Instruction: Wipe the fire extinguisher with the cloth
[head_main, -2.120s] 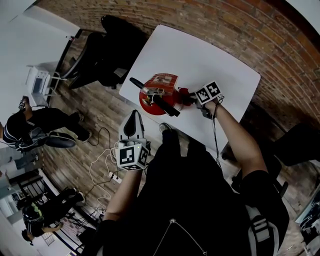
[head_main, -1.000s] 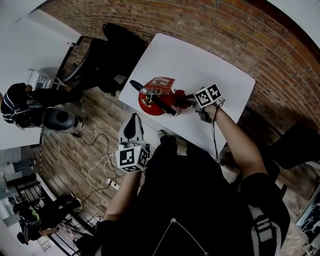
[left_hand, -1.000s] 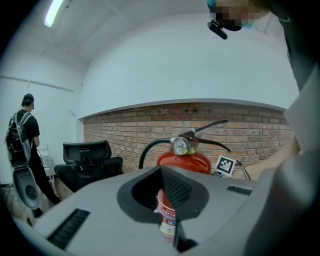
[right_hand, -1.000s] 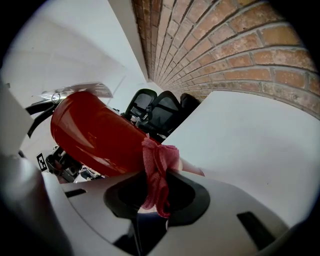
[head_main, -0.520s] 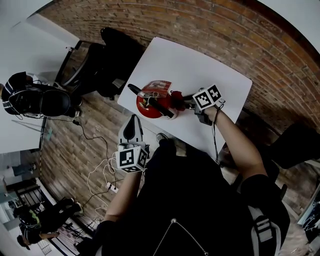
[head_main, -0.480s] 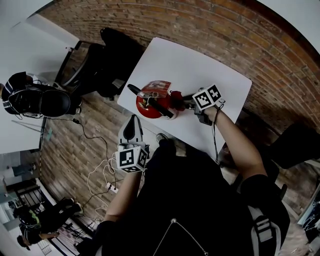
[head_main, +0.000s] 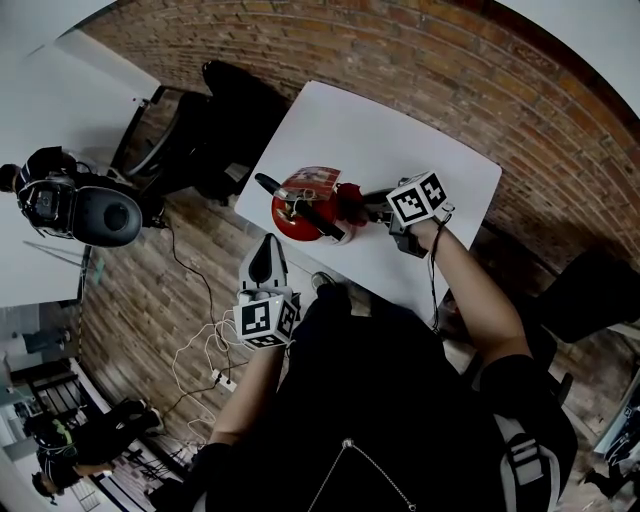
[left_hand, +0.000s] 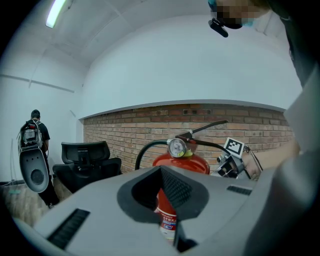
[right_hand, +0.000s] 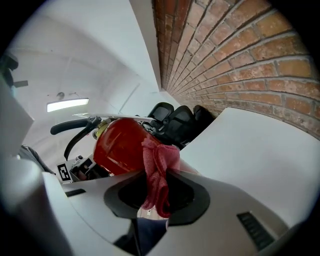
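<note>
Red fire extinguisher (head_main: 303, 203) stands upright near the front edge of a white tabletop (head_main: 420, 140), with a black hose and lever on top. A pinkish-red cloth (right_hand: 157, 170) is bunched against the cylinder's side. The right gripper (head_main: 372, 205) reaches in from the right, and its jaws are clamped on the cloth. The left gripper (head_main: 266, 255) is off the tabletop, over the floor (head_main: 150, 300) and apart from the extinguisher. Its jaws are closed together with nothing held. A black office chair (head_main: 215, 110) sits beyond the tabletop's left edge, before a brick wall (head_main: 400, 50).
</note>
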